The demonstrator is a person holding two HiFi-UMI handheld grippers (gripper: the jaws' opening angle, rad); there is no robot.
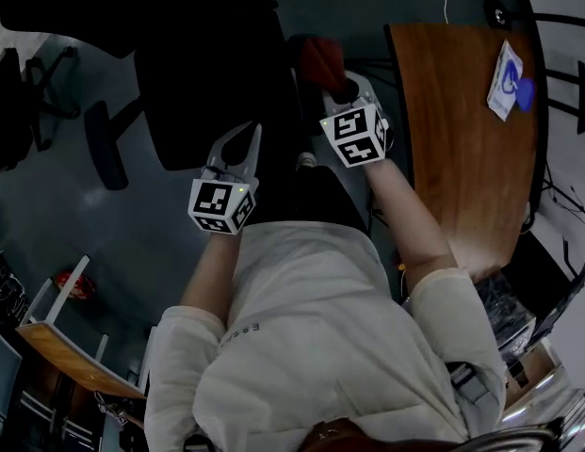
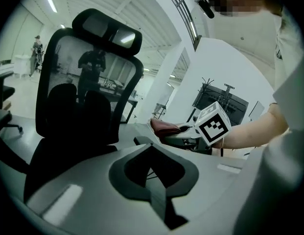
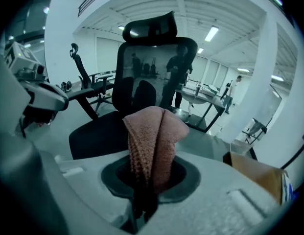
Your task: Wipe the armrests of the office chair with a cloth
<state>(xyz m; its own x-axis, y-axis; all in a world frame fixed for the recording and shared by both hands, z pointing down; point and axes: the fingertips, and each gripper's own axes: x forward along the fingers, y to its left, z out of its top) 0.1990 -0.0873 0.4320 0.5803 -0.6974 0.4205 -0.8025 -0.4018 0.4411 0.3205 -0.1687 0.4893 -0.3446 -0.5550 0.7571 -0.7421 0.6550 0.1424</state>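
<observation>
My right claw (image 3: 146, 182) is clamped on the folded pink cloth (image 3: 154, 141), which stands up out of the jaws in mid-air in front of the office chair (image 3: 142, 92) and touches nothing. My left claw (image 2: 154, 177) is pressed together on nothing. I think the main risk is the chair swivelling or rolling away once I press on an armrest, since nothing steadies it. The cloth is also held as a narrow wad, so it may wipe only a strip or drag out of the grip. The head view alone shows the wooden desk (image 1: 462, 139) close beside my right arm, which I could knock, and one armrest (image 1: 104, 153) well apart from the cloth. The right claw's view alone shows how deep the fold sits.
</observation>
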